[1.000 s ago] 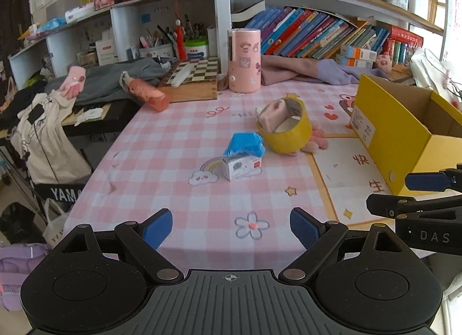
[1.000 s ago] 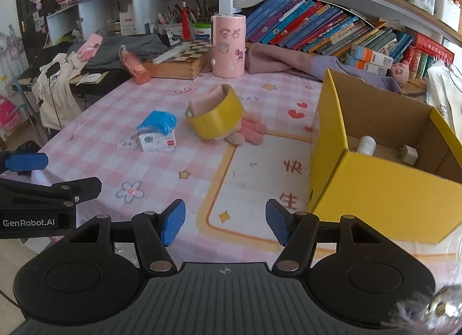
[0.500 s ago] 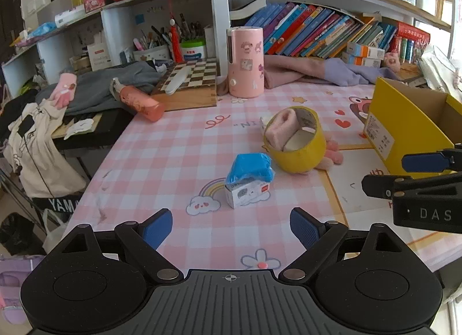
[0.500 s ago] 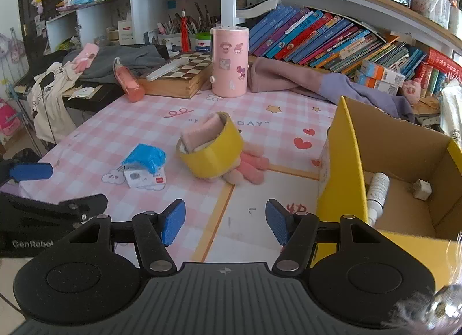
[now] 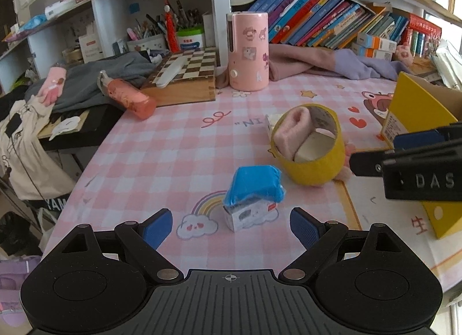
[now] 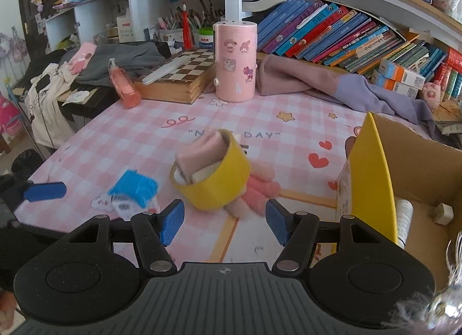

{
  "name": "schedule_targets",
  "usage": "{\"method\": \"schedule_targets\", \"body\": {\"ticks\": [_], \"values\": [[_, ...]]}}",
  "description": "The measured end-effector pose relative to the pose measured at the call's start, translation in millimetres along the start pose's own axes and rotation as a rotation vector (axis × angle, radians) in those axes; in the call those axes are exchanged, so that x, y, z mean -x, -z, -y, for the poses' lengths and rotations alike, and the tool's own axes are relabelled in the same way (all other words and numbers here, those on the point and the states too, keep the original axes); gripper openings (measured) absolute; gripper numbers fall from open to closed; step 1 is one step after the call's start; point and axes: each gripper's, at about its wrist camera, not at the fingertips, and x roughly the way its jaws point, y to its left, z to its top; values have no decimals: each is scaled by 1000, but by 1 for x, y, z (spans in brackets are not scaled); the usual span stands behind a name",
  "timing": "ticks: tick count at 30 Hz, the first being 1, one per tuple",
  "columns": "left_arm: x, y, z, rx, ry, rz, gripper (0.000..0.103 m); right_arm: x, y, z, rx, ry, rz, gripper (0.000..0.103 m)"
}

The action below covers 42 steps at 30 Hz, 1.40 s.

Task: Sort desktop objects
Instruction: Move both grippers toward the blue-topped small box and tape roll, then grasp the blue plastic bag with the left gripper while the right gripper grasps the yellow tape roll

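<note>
Left gripper (image 5: 231,226) spread wide, empty, lined up just short of small white box (image 5: 250,216) under crumpled blue wrap (image 5: 254,183) on pink cloth. Right gripper (image 6: 224,219) parted, empty. Likely light, stiff; best pinched across bare cardboard sides, wrap probably slippery.

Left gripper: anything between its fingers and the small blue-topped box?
No. In the left wrist view only bare checked tablecloth separates the open left gripper from the small blue-topped box.

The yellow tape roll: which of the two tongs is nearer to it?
Right. The right tongs sit open just in front of the yellow tape roll. The left tongs face the small white box, with the roll farther off.
</note>
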Motion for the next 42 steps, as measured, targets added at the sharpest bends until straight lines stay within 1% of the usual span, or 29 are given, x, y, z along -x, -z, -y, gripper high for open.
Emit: {"method": "schedule_targets", "body": {"ticks": [9, 17, 18, 20, 21, 23, 24, 25, 26, 27, 28, 31, 32, 37, 42], "values": [[-23, -15, 8, -32, 11, -6, 91, -33, -28, 6, -33, -19, -17, 61], [-36, -22, 11, -40, 42, -30, 90, -57, -40, 15, -84, -28, -47, 61], [-37, -23, 10, -38, 48, -29, 89, -59, -40, 17, -91, -29, -51, 61], [-39, -24, 9, -30, 59, -30, 84, -61, -41, 19, -108, -30, -51, 60], [-41, -25, 8, -23, 66, -36, 82, -62, -42, 21, -113, -29, -52, 59], [-44, -25, 6, -3, 77, -52, 72, -65, -42, 23, -123, -22, -64, 49], [-46, -25, 5, 9, 83, -63, 70, -67, -43, 24, -128, -18, -74, 42], [-48, -25, 4, 20, 89, -72, 64, -68, -43, 26, -137, -16, -83, 36], [-49, -24, 3, 31, 94, -78, 56, -69, -42, 29, -152, -21, -85, 32], [-49, -24, 2, 40, 97, -84, 52, -68, -41, 31, -163, -30, -84, 22], [-49, -23, 2, 50, 104, -88, 50, -68, -41, 32, -170, -35, -83, 19], [-46, -23, 1, 67, 99, -84, 42, -64, -40, 36, -186, -34, -68, 15], [-44, -23, 1, 72, 95, -76, 42, -63, -41, 38, -194, -32, -58, 14], [-18, -32, -3, 109, 85, 17, 41, -51, -41, 49, -242, -27, -22, 12], [1, -40, -7, 135, 69, 64, 41, -40, -43, 55, -280, -43, 3, 12]]}}
